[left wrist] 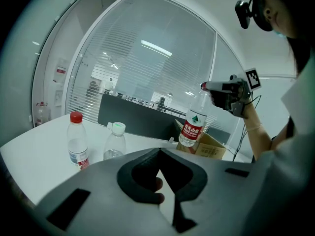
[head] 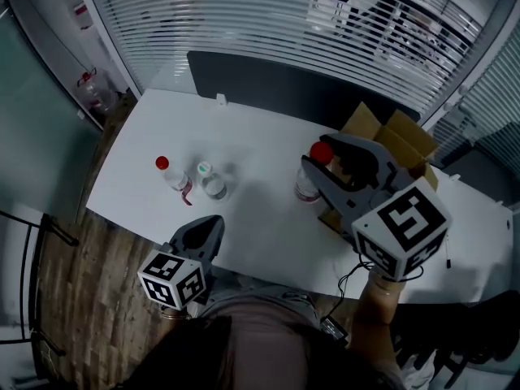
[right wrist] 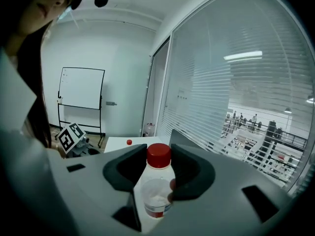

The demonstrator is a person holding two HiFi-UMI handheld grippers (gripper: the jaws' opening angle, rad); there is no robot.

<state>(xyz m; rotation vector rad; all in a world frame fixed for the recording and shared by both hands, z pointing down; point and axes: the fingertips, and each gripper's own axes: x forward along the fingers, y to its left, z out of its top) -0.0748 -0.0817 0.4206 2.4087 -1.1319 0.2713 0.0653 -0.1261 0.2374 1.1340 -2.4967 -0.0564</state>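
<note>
The right gripper (right wrist: 157,173) is pinching a clear plastic bottle (right wrist: 156,191) with a red cap just under the cap, holding it upright over the white table (head: 260,226) beside an open cardboard box (head: 398,140). The left gripper (left wrist: 162,176) is hanging low at the table's near edge, jaws pressed together on nothing. The bottle is looking light, thin-walled and slippery, so the stiffer neck is probably offering the safest hold.
</note>
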